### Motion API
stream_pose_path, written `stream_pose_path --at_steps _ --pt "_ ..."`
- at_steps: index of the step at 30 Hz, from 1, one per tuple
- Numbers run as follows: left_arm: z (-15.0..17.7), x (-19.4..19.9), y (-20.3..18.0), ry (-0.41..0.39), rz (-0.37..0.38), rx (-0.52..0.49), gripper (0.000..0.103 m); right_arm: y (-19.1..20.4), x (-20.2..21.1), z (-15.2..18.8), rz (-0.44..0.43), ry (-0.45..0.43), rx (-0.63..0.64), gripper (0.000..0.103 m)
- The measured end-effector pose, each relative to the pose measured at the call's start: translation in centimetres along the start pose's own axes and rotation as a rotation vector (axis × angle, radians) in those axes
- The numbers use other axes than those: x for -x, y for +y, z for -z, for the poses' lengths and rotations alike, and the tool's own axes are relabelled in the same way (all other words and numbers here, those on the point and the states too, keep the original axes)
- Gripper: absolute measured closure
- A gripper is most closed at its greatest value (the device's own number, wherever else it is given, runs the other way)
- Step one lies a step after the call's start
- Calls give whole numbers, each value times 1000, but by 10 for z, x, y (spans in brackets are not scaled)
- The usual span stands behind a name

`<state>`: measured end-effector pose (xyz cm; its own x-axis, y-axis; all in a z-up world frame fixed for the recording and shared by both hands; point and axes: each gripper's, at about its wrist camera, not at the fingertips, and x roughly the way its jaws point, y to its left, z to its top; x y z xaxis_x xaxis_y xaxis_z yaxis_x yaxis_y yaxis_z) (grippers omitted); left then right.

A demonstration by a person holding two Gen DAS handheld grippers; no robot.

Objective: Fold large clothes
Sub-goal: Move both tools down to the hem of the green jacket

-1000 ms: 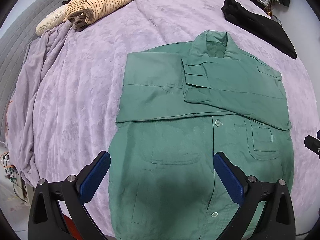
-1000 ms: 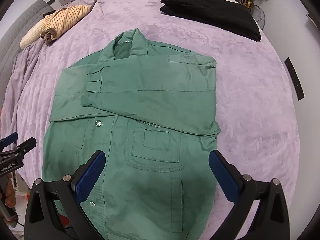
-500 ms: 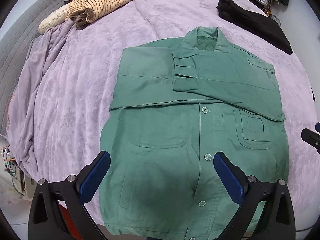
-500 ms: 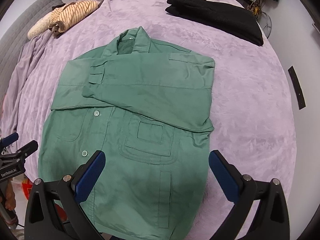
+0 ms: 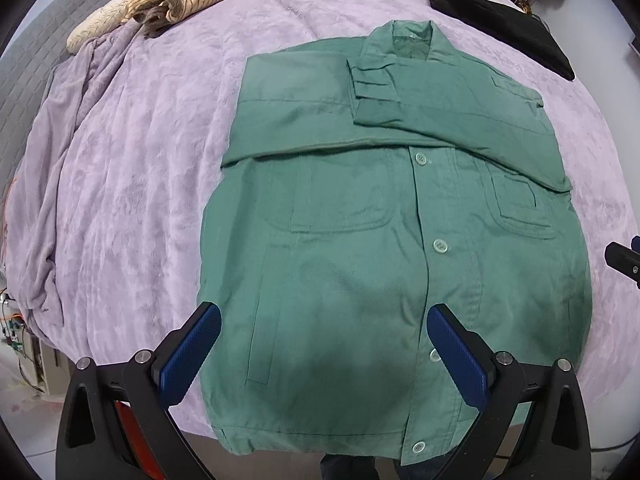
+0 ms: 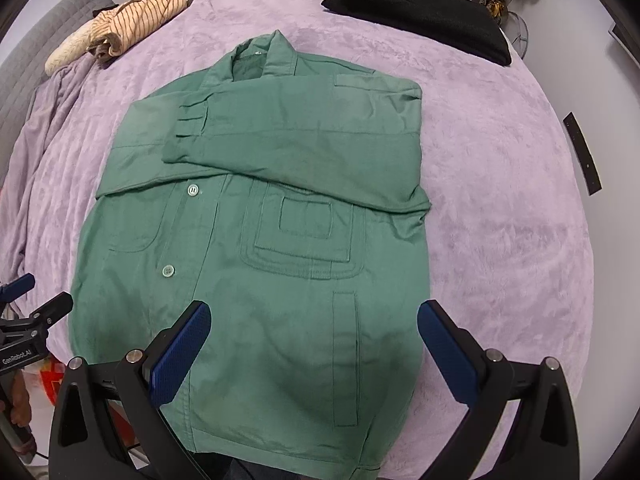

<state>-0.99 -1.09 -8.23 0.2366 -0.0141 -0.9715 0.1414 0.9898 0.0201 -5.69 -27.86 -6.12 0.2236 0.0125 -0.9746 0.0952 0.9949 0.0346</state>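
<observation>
Green jacket (image 5: pixel 384 248) lies front-up on the lilac bedspread (image 5: pixel 132 184), buttoned, both sleeves crossed over the chest; hem at the near bed edge. Left gripper (image 5: pixel 324 350) and right gripper (image 6: pixel 312 344) hang over the hem, jaws spread, holding nothing; probably placed for a hem-to-collar fold, contact with cloth unclear.

Green jacket (image 5: pixel 360 280) chest hidden under folded sleeves, right tool (image 5: pixel 624 260) cut off at edge
</observation>
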Motion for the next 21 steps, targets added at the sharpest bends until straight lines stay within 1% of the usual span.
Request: stream_pose_path --at_steps 4,7,10,12,15,17,21 --pt "27 -11 14 26 1 2 0 5 -9 28 16 35 -21 0" --pt "48 -17 25 47 1 6 0 8 -12 49 5 48 -38 0" --pt "65 -21 34 61 1 11 0 9 -14 70 -39 63 -86 0" --pt "74 -21 40 63 2 15 0 5 -17 83 -98 73 -149 0" --pt "83 -21 49 63 2 18 0 -4 -21 100 -155 95 -240 0" --pt "87 -21 53 62 3 23 0 -9 -22 109 -172 103 -282 0" --pt "94 -21 58 58 9 27 0 -18 -21 124 -174 107 -326 0"
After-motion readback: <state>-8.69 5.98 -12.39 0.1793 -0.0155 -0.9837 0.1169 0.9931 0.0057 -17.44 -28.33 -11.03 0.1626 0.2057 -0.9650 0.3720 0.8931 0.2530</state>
